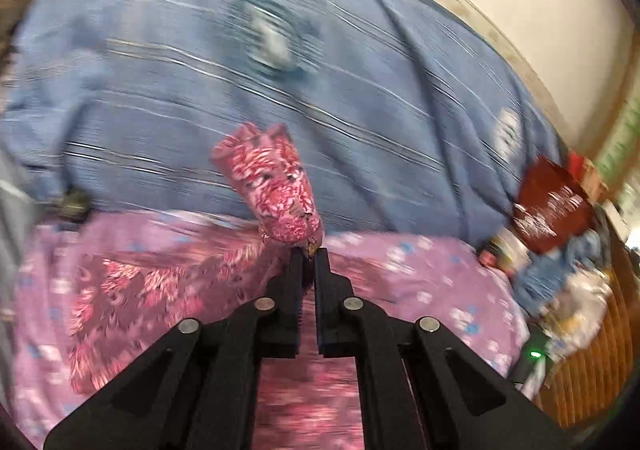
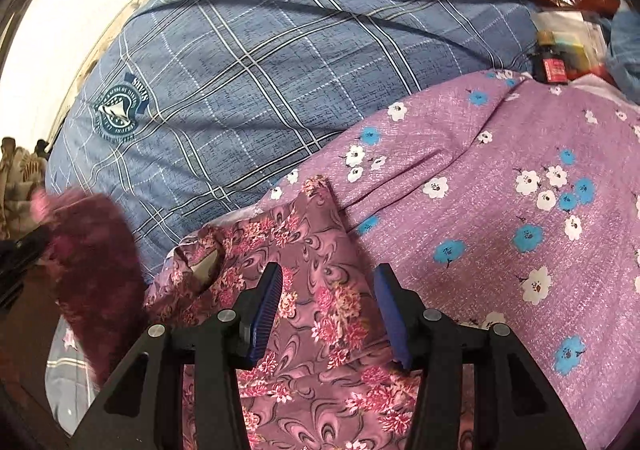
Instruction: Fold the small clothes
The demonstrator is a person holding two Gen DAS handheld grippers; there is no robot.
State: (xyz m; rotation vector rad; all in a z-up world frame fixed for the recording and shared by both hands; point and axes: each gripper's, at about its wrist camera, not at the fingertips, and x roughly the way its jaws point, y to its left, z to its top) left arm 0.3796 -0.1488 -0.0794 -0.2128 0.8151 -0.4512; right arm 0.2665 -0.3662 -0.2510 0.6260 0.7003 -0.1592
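The floral garment (image 2: 316, 302), mauve with pink flower clusters, is seen lying on the purple flowered sheet (image 2: 500, 170) at the near edge of the bed, with the blue plaid quilt (image 2: 248, 62) beyond it on the far side. One end of the garment is pinched at the tips of the left gripper (image 1: 308, 250), whose jaws are clamped together on the cloth; the gripped portion is raised clear of the bed and stands up in front of the quilt. The left-wrist view is motion-blurred, so finer detail of the grasp cannot be read. The right gripper (image 2: 326, 286) is held over the flat part of the garment with its blue pads (image 2: 266, 314) spread wide and nothing between them. No finished crease is visible: the lying part is wrinkled, with a bunched edge on its left. The fold is judged to be at an early stage, with laying over, flattening and any further folds remaining. A red packet (image 1: 552, 202) and assorted clutter are noted at the right of the bed.
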